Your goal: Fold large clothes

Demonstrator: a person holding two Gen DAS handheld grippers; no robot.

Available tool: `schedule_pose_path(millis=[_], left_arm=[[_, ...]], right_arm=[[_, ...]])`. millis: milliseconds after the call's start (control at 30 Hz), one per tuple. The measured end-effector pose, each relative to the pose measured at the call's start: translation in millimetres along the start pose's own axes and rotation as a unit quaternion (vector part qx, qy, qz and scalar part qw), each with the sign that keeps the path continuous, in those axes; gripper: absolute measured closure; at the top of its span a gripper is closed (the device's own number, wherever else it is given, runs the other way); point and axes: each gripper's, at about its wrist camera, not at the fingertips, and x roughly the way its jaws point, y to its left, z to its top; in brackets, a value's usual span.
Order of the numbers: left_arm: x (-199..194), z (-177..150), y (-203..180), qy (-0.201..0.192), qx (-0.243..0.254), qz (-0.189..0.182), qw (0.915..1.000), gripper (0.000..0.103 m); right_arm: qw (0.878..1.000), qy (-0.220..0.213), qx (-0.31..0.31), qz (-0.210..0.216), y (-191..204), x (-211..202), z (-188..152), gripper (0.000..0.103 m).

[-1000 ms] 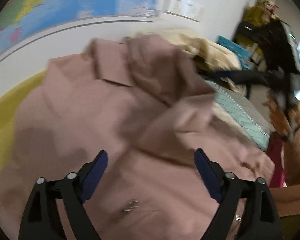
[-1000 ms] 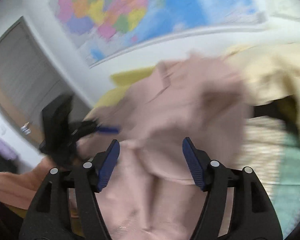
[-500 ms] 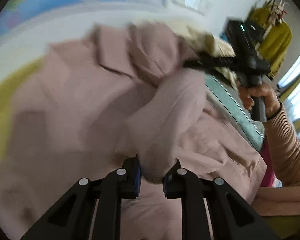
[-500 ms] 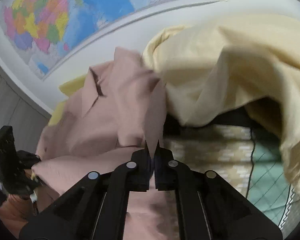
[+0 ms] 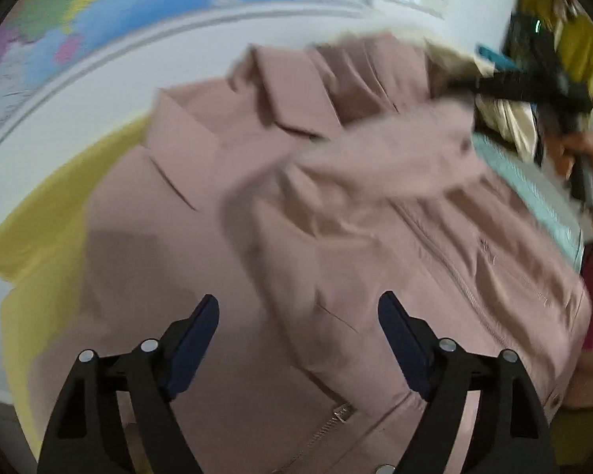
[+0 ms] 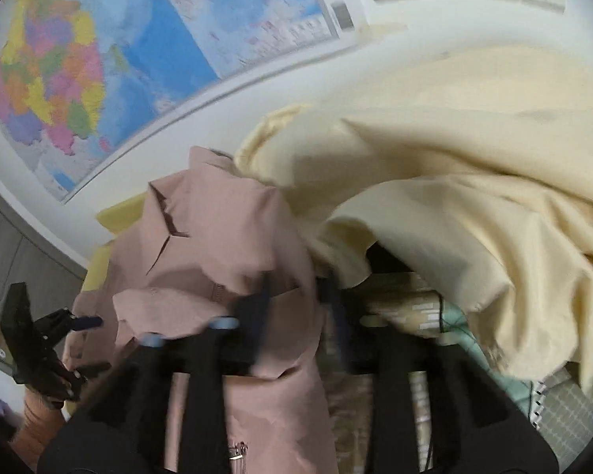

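Left hand-held gripper [image 5: 298, 324]: jaws spread and opening, nothing pinched; the blue pads hang above the cloth without pressing on it.

Pink jacket [image 5: 336, 237]: directly under and ahead of the left hand-held gripper, spread front-up, collar [image 5: 284, 91] at the far end, zip running along the right side. One sleeve [image 5: 391, 158] lies folded across the chest, blurred.

Right hand-held gripper [image 6: 296, 296]: jaws part-spread and opening, heavily blurred; a fold of the pink jacket sits between and over the left finger, but whether the pads press on it cannot be told. In the left wrist view this tool appears far right, beyond the sleeve's cuff, gripped by a hand [image 5: 585, 162].

Yellow sheet [image 5: 47, 233]: under the jacket, showing to the left of the left hand-held gripper.

Cream cloth [image 6: 474, 181]: heaped ahead and to the right of the right hand-held gripper, touching the jacket's shoulder.

Checked green bedcover [image 6: 561, 407]: right of the right hand-held gripper, below the cream heap.

Wall map [image 6: 99, 59]: on the white wall beyond everything.
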Motion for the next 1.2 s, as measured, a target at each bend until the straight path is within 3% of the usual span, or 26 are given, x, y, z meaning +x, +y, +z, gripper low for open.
schedule_pose_path(millis=[67,100,233,300,367,433,500,533,567,633,700,767,833,867,933,1000,1067,1100,1133,1200], left_arm=[[17,-2,-2,0.019,0.002,0.007,0.9998,0.028],[27,-4,-1,0.031,-0.003,0.005,0.9995,0.034],[33,-1,19,0.027,-0.03,0.003,0.9992,0.101],[17,5,28,0.002,-0.034,0.032,0.9989,0.1],[-13,13,33,-0.039,-0.017,0.095,0.9945,0.101],[-45,15,31,-0.073,0.0,0.143,0.9871,0.1],[-65,16,30,-0.09,0.019,0.176,0.9801,0.097],[-69,13,29,-0.091,0.03,0.196,0.9759,0.091],[-69,8,29,-0.085,0.04,0.222,0.9706,0.074],[-60,2,30,-0.063,0.041,0.204,0.976,0.052],[-49,-11,34,-0.038,0.041,0.146,0.9876,0.046],[-36,-22,29,-0.026,0.05,0.124,0.9907,0.021],[-16,-30,22,-0.016,0.062,0.103,0.9926,0.018],[-4,-30,20,-0.004,0.064,0.104,0.9925,0.018],[16,-30,25,0.014,0.054,0.1,0.9935,0.019],[30,-28,32,0.017,0.04,0.081,0.9957,0.027],[29,-27,39,0.001,0.026,0.06,0.9978,0.075],[27,-26,40,-0.002,0.022,0.064,0.9977,0.08],[21,-24,42,-0.013,0.023,0.076,0.9968,0.094],[2,-20,43,-0.036,0.035,0.106,0.9931,0.095]], right_arm=[[0.999,-0.02,-0.037,-0.018,18,-13,-12,0.038],[0.997,-0.033,-0.057,-0.029,27,-21,-19,0.038],[0.989,-0.049,-0.139,-0.024,64,-33,-47,0.037],[0.978,-0.038,-0.203,-0.025,89,-24,-59,0.036],[0.967,-0.023,-0.253,-0.034,109,-5,-67,0.034],[0.96,-0.007,-0.275,-0.052,116,20,-67,0.035],[0.961,0.019,-0.27,-0.058,110,39,-64,0.038],[0.962,0.027,-0.265,-0.067,106,49,-62,0.04],[0.963,0.036,-0.253,-0.086,95,60,-59,0.044],[0.964,0.055,-0.237,-0.112,83,75,-56,0.05],[0.97,0.064,-0.208,-0.106,67,77,-54,0.05],[0.975,0.06,-0.193,-0.09,60,68,-54,0.047],[0.978,0.049,-0.191,-0.069,60,55,-55,0.036],[0.979,0.04,-0.192,-0.055,63,46,-56,0.029],[0.978,0.03,-0.201,-0.042,70,37,-59,0.027],[0.977,0.031,-0.21,-0.033,77,36,-63,0.027],[0.975,0.034,-0.218,-0.034,81,40,-68,0.027],[0.974,0.038,-0.22,-0.035,82,44,-70,0.028],[0.974,0.041,-0.219,-0.032,81,44,-71,0.029],[0.975,0.044,-0.215,-0.022,79,45,-71,0.034]])
